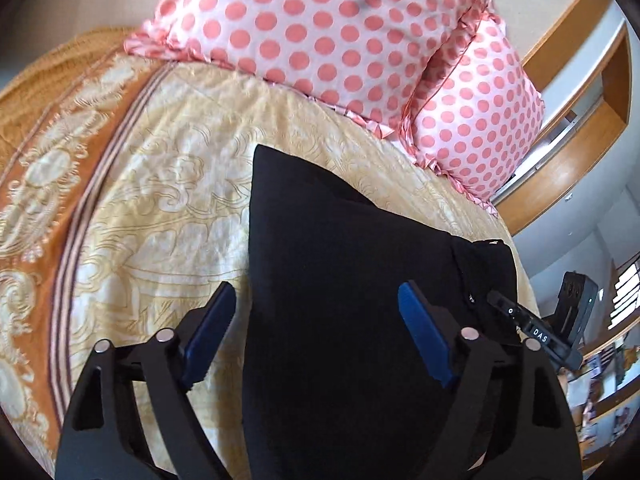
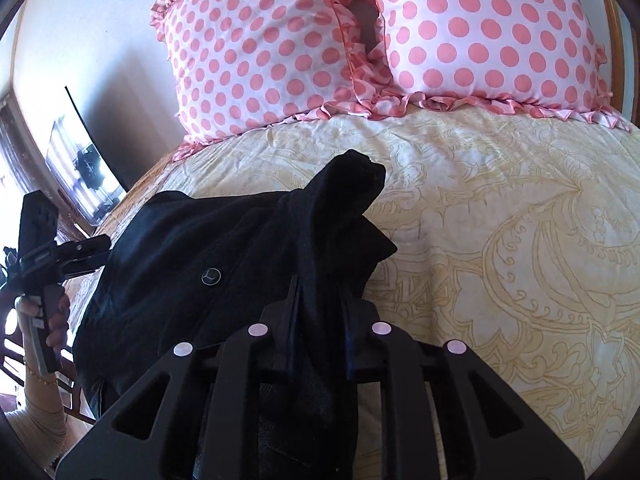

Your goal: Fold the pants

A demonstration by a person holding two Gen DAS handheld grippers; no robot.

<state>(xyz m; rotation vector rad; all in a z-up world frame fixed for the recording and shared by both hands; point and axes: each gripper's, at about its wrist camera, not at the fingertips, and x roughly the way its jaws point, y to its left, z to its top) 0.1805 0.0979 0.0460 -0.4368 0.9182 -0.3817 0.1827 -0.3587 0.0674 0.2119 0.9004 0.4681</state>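
On the bed [image 2: 500, 208], below the two pink polka-dot pillows [image 2: 360, 40], the black pants [image 2: 192, 248] lie on the cream bedspread with its gold scroll pattern. In the right wrist view the garment sits bunched and creased, a peak of cloth rising toward the pillows; a small round button [image 2: 211, 276] shows on its upper surface.

Right tool [image 2: 320, 320]: fingers drawn close together, a thick fold of the pants clamped between them. The blue pads are nearly hidden by the cloth.

Left tool [image 1: 316, 312]: fingers spread wide, blue pads [image 1: 424, 340] standing apart on either side of the pants [image 1: 340, 280]. Nothing is gripped; one pad lies over the bedspread beside the garment's edge, the other over the black cloth. Whether the pads touch the fabric cannot be determined.

In the left wrist view the pants present a flat, smooth panel with a sharp corner pointing toward the pillows [image 1: 340, 32]. An orange patterned border [image 1: 48, 152] of the bedspread runs along the far side from the pants.

The left hand [image 2: 52, 320] grips its tool handle at the bed's edge, beside the pants
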